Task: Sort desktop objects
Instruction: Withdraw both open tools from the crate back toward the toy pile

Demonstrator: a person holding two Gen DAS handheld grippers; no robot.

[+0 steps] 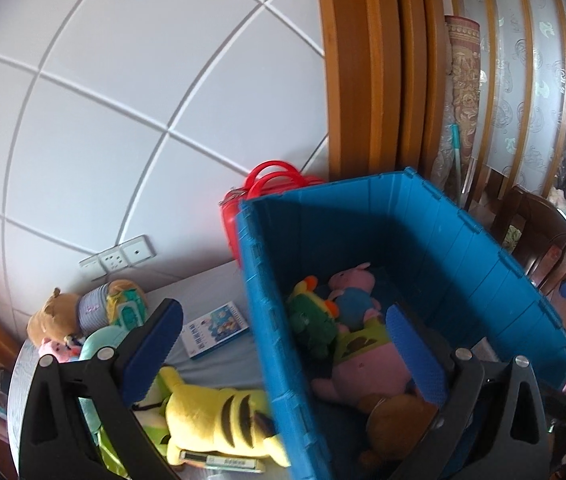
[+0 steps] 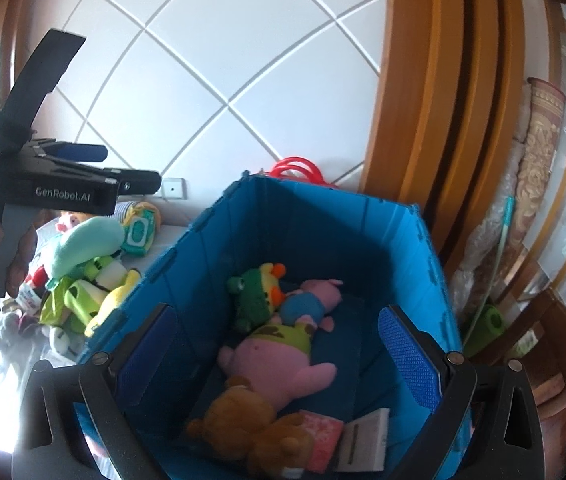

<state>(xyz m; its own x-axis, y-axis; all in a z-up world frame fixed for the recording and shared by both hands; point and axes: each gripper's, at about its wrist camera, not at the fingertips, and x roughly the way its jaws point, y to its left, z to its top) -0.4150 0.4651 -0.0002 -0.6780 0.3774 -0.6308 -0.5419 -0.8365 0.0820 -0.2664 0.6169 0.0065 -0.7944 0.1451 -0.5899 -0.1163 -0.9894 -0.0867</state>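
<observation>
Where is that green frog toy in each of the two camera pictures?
Left wrist view: the green frog toy lies inside the blue crate, just right of its near wall.
Right wrist view: the frog sits mid-picture on the crate floor.
Shared landmark: the pink pig in blue beside it.

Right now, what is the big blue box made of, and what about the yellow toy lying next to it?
The blue box looks like hard plastic with a matte finish: its walls are stiff, ribbed panels with moulded hinge joints. The yellow toy looks like soft plush fabric, fuzzy and squashy, with dark stripes that seem stitched on; what fills it can't be seen.
</observation>
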